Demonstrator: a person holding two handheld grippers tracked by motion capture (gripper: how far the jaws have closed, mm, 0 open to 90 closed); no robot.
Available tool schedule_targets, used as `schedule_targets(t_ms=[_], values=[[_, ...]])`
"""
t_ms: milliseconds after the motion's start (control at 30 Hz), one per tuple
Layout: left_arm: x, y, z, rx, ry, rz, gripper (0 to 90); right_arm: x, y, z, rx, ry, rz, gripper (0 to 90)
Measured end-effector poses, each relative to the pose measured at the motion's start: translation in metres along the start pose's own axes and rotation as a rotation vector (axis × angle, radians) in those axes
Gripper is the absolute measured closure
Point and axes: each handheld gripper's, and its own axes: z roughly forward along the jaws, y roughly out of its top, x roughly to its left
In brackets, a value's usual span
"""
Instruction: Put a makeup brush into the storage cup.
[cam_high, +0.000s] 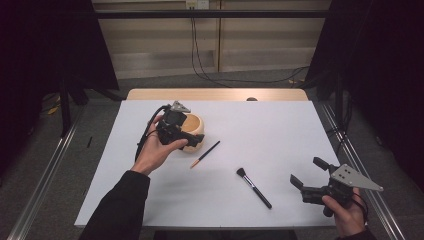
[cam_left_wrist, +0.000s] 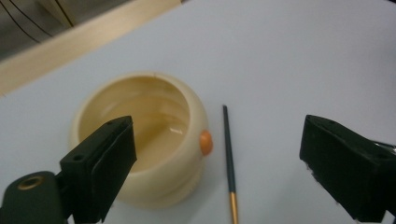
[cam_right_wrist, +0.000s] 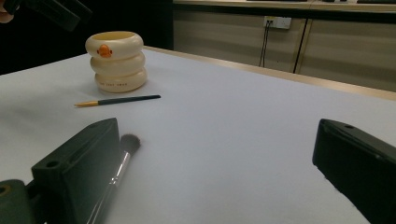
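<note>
Step in hand, as judged: loading brushes into the cup (cam_high: 194, 131), with nothing yet picked up. The cup stands upright on the table (cam_high: 280, 125), left of centre, and looks empty in the left gripper view. The thin brush (cam_high: 205, 154) lies flat just beside the cup at its 4 o'clock, apart from it, orange end toward the person. The makeup brush (cam_high: 254, 188) lies well apart, farther toward 4 o'clock, bristles pointing to 10 o'clock. The left gripper (cam_left_wrist: 215, 158) hovers above the cup, tilted downward, jaws apart and clamped on nothing; cup and thin brush show between them below. The left hand (cam_high: 155, 150) holds it from underneath, forearm entering from 6 o'clock. The right gripper (cam_high: 307, 175) sits low near the table's 4 o'clock corner, held roughly level and aimed toward 10 o'clock, jaws wide apart and empty; the makeup brush lies just beyond its left jaw. Next move, in my judgement: shift the left gripper toward 4 o'clock, lower it astride the thin brush's shaft, then close.
</note>
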Motion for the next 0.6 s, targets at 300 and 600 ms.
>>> schedule_targets(t_ms=[300,600], values=[[-0.001,0.000,0.013,0.222,-0.085,0.034,19.8,-0.001,0.000,0.000,-0.002,0.002,-0.003,0.6],[-0.007,0.002,0.022,0.309,-0.064,0.011,28.3,-0.001,0.000,-0.001,0.000,0.010,-0.005,0.6]])
